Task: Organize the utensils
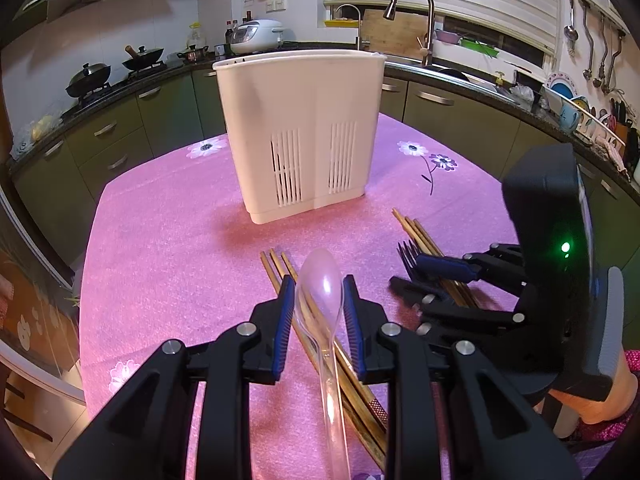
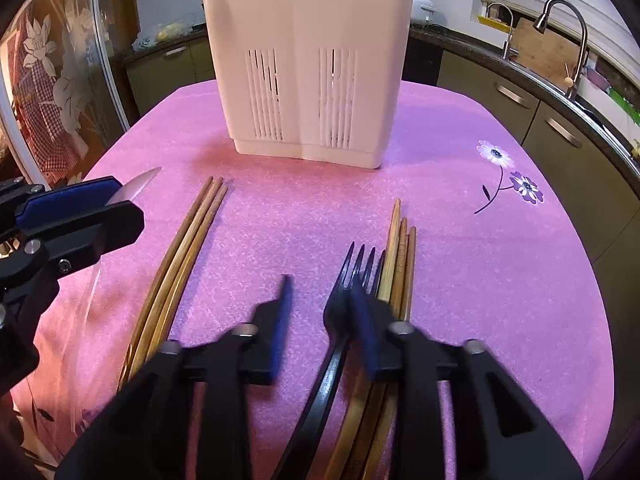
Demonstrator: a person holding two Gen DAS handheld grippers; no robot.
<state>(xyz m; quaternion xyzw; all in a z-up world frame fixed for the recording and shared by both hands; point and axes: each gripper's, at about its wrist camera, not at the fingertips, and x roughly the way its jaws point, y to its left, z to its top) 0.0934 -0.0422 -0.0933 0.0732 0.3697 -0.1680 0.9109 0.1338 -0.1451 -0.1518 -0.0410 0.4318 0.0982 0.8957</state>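
Downward, both hand-held grippers tilted.

I see a white slotted holder upper centre, a pink flower-printed cloth, a black fork, and tan chopsticks at left.

Pink flowered table cover is carrying white utensil caddy ahead of right gripper; chopstick bundles and black fork are lying beside it.

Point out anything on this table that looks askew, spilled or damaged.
Nothing stands out. The white caddy stands upright on the pink cloth; two chopstick bundles lie neatly, black fork beside one. The clear spoon sits in the left hand-held gripper.
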